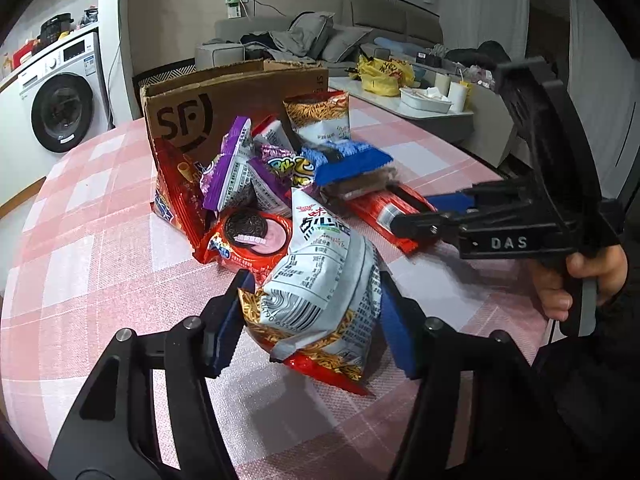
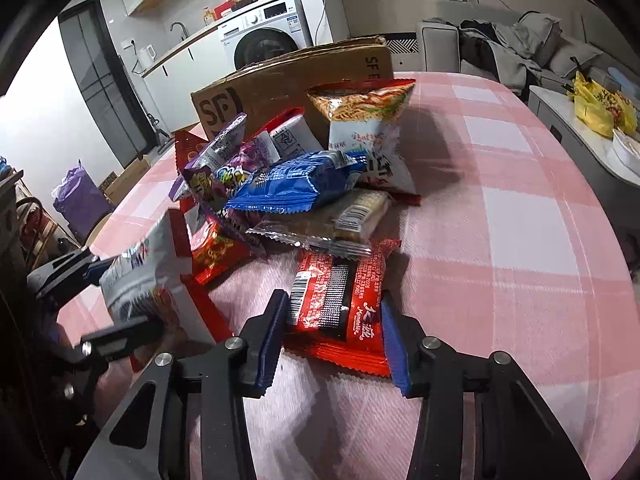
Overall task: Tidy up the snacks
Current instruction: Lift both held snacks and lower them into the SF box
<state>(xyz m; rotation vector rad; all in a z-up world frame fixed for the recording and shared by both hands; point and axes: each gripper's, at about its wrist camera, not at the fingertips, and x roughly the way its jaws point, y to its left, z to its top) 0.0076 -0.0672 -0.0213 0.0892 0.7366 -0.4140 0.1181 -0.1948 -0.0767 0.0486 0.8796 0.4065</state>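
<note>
Two grippers were at work on my pink-checked tabletop (image 1: 100,264): my left gripper (image 1: 310,320) clamped a white-and-orange crinkled noodle-snack bag (image 1: 320,280) near the front edge. My right gripper (image 2: 334,332) stood spread around a flat red foil packet (image 2: 340,300), just before the snack pile (image 2: 288,184) by the brown cardboard box (image 2: 296,80).

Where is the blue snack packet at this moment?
The blue snack packet lies atop the pile, mid-frame in the right wrist view, resting on a clear-wrapped cracker pack, in front of the cardboard box.
</note>
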